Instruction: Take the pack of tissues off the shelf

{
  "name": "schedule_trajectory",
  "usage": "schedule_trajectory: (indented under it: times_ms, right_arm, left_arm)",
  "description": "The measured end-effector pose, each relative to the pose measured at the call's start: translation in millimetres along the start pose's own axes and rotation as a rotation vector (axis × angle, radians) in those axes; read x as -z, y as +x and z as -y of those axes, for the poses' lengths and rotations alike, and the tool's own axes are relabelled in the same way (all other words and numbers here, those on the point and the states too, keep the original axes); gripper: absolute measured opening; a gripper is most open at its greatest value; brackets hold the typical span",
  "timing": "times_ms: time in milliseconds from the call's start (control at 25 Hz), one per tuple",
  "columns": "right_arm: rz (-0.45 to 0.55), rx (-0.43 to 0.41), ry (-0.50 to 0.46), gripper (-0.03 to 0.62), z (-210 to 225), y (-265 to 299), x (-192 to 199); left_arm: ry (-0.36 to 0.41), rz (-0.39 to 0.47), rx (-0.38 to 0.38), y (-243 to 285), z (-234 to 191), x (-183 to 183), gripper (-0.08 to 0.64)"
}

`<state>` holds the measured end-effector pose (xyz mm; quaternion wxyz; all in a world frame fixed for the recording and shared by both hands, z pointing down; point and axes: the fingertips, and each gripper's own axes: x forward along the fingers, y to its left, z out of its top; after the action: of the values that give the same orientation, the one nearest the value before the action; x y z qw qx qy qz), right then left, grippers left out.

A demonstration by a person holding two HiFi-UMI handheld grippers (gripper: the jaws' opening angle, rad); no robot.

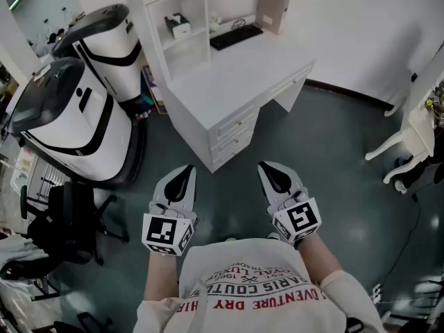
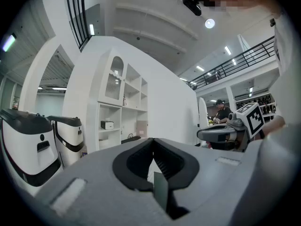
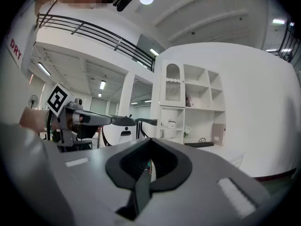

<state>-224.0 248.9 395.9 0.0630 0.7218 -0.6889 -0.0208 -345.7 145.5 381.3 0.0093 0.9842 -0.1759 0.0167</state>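
The person is holding both claws level over the dark floor (image 1: 333,158), well apart from the white table (image 1: 236,75). The left claw (image 1: 186,169) is sitting closed with nothing in it, and the right claw (image 1: 267,166) is likewise pressing its jaws together, empty. The pack of tissues (image 1: 180,25) is resting in a compartment of the shelf (image 1: 207,12) at the table's back, left of a black keyboard (image 1: 236,37).
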Motion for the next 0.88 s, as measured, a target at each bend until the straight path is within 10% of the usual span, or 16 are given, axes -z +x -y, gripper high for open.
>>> schedule_trajectory:
  times_ms: [720, 800, 880]
  right_arm:
    - [-0.024, 0.062, 0.068, -0.002, 23.8, 29.9, 17.1]
    - [-0.035, 0.062, 0.061, -0.002, 29.0, 33.6, 20.1]
    - [-0.049, 0.063, 0.062, -0.002, 37.9, 38.2, 24.1]
  left_arm:
    - [-0.016, 0.008, -0.02, 28.2, -25.0, 10.3, 0.017]
    - [-0.018, 0.052, -0.033, 35.1, -28.9, 0.5, 0.42]
    - [-0.009, 0.058, -0.053, 43.6, -33.6, -3.0, 0.481]
